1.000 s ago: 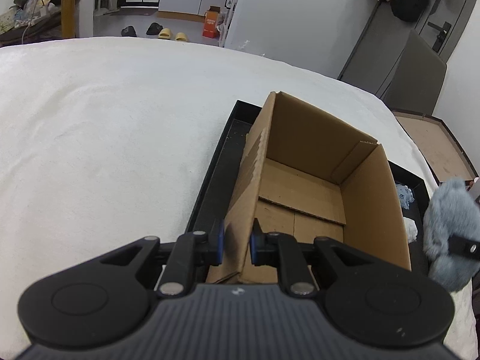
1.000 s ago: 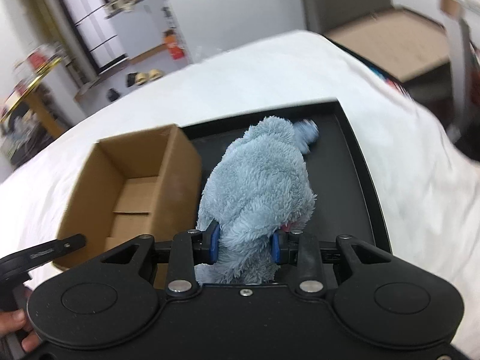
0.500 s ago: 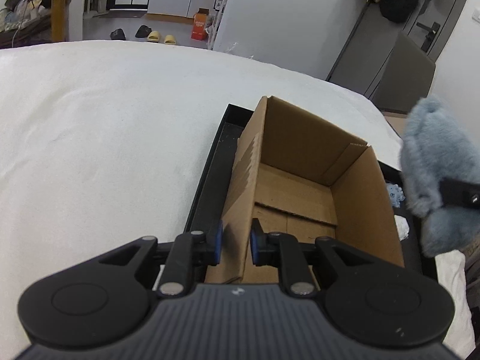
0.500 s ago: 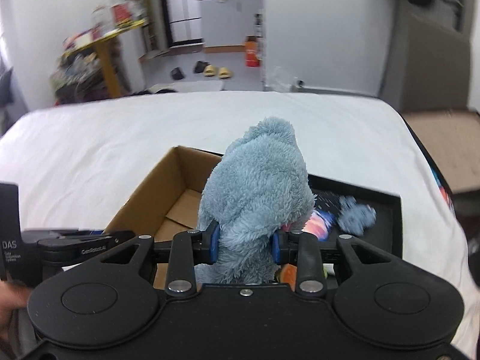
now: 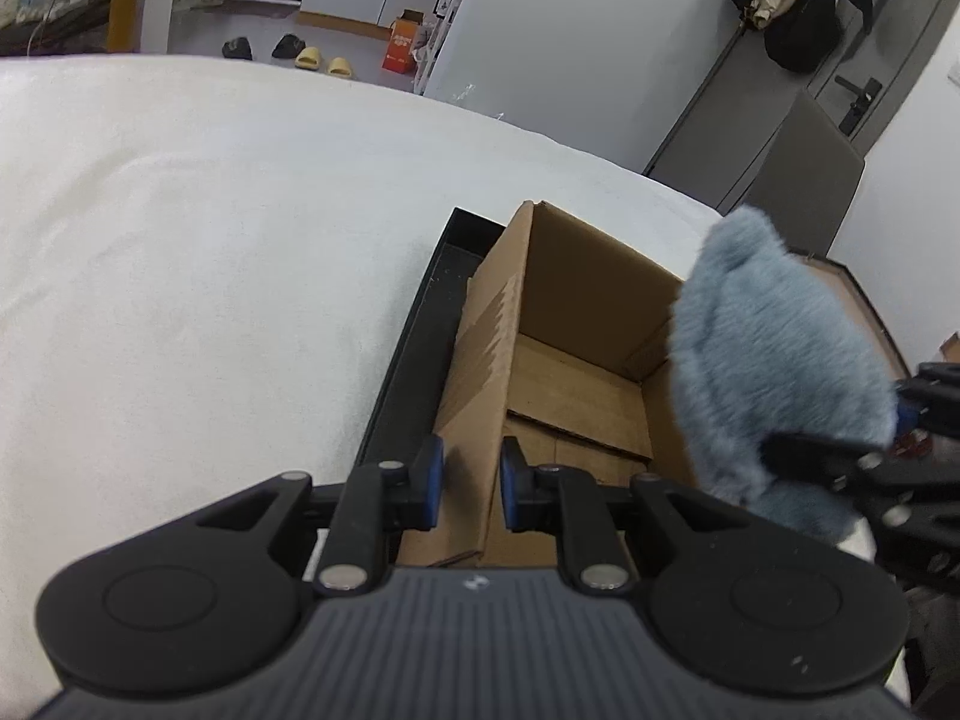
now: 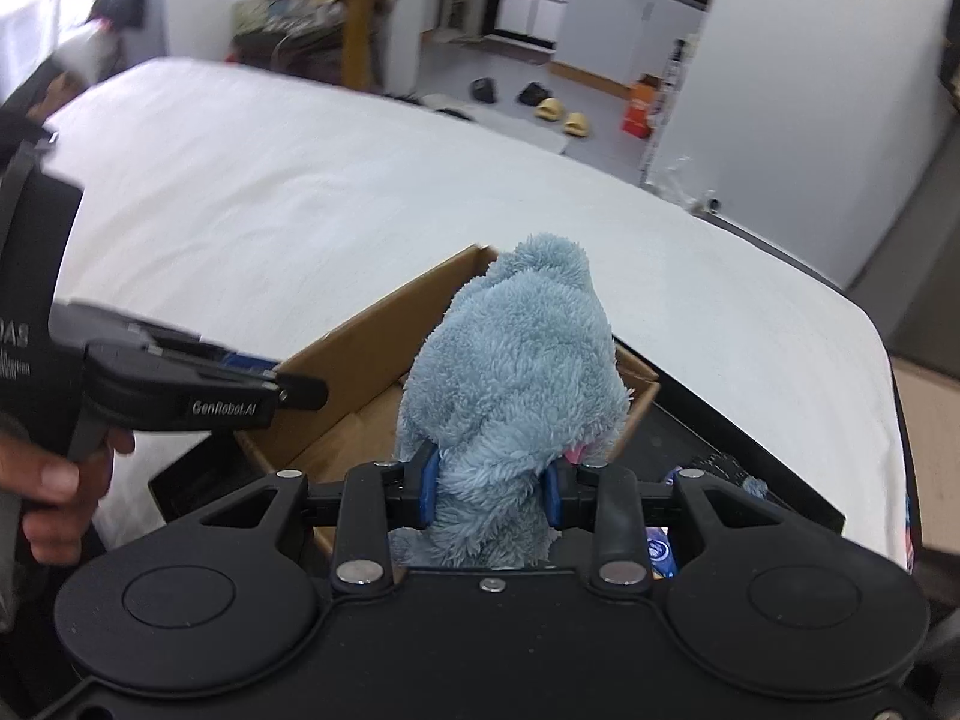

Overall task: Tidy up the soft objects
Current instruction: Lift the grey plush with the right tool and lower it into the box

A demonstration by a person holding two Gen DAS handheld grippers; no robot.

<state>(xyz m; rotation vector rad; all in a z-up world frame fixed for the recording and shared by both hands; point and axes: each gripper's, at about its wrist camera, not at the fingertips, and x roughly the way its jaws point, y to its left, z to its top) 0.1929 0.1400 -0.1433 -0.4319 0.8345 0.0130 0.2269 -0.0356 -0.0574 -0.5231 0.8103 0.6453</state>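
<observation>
An open cardboard box (image 5: pixel 576 360) stands in a black tray (image 5: pixel 414 360) on a white bed. My left gripper (image 5: pixel 471 486) is shut on the box's near left wall, its blue pads either side of the cardboard. In the right wrist view my right gripper (image 6: pixel 489 486) is shut on a fluffy grey-blue plush toy (image 6: pixel 516 372), which hangs over the box (image 6: pixel 354 384). The plush toy (image 5: pixel 774 360) also shows at the right of the left wrist view, above the box's right wall. The left gripper (image 6: pixel 288 390) reaches in from the left, held by a hand (image 6: pixel 48 480).
The white bed (image 5: pixel 210 240) spreads wide to the left and behind the tray. Small soft items (image 6: pixel 738 474) lie in the tray (image 6: pixel 798 510) to the right of the box. A brown flat surface (image 5: pixel 852 294) lies beyond the bed's right edge.
The right gripper has carried the plush toy leftward and up, from beside the tray to over the box, rolling as it went. The left gripper has stayed on the box wall.
</observation>
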